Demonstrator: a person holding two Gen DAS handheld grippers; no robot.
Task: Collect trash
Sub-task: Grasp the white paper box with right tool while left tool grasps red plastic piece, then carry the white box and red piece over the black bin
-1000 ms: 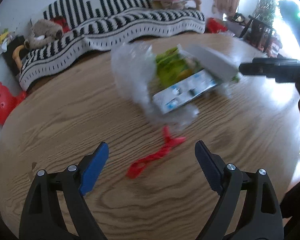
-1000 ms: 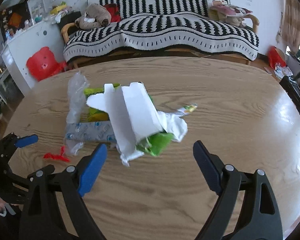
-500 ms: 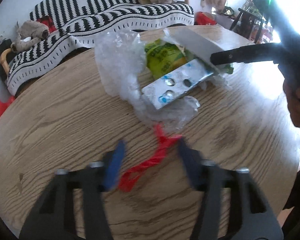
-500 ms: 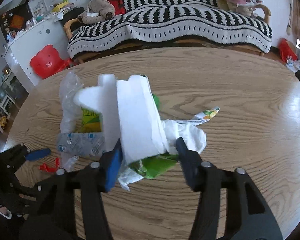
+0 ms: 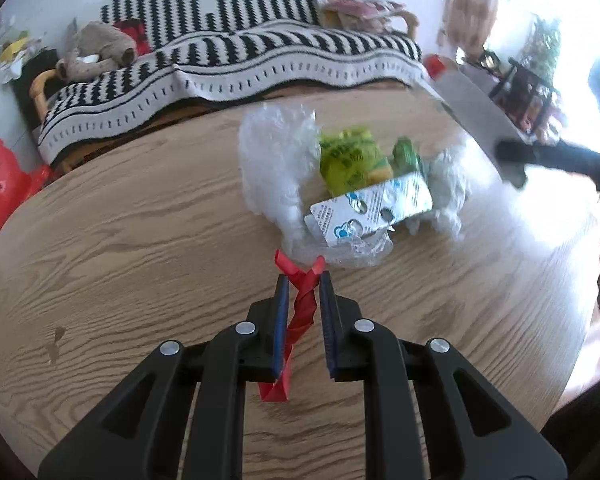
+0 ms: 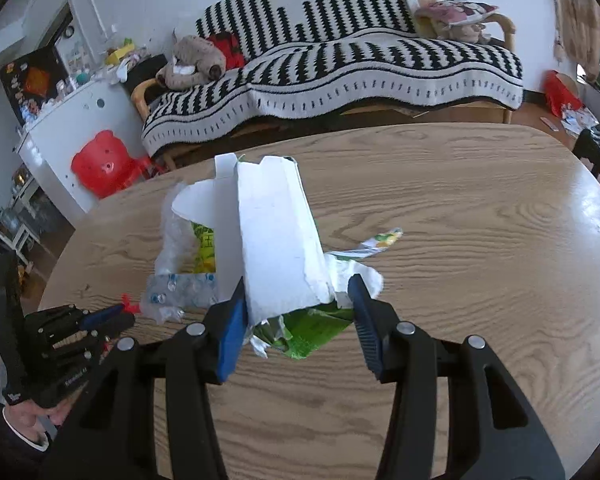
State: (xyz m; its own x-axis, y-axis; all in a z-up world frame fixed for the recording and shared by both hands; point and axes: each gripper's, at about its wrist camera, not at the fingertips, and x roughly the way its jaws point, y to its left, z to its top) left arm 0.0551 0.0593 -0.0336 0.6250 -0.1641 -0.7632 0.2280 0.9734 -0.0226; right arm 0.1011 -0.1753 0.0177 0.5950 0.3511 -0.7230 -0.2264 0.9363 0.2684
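Note:
A pile of trash lies on the round wooden table (image 5: 140,240). It holds a clear plastic bag (image 5: 276,160), a green snack wrapper (image 5: 348,160), a silver blister pack (image 5: 376,208) and crumpled white tissue (image 6: 360,276). My left gripper (image 5: 303,280) is nearly shut around a twisted red strip (image 5: 300,312), its pads close on both sides. My right gripper (image 6: 298,292) straddles the near end of a white cardboard carton (image 6: 276,240) that leans over the pile; its left pad touches the carton, the right pad stands just off it.
A striped black-and-white sofa (image 6: 340,64) with plush toys stands behind the table. A red plastic stool (image 6: 100,164) and a white cabinet (image 6: 60,136) are at the left. A torn wrapper scrap (image 6: 380,240) lies right of the pile.
Both grippers moved forward and closed from wide open. The left now flanks the red strip; the right now flanks the white carton, which has lifted slightly.

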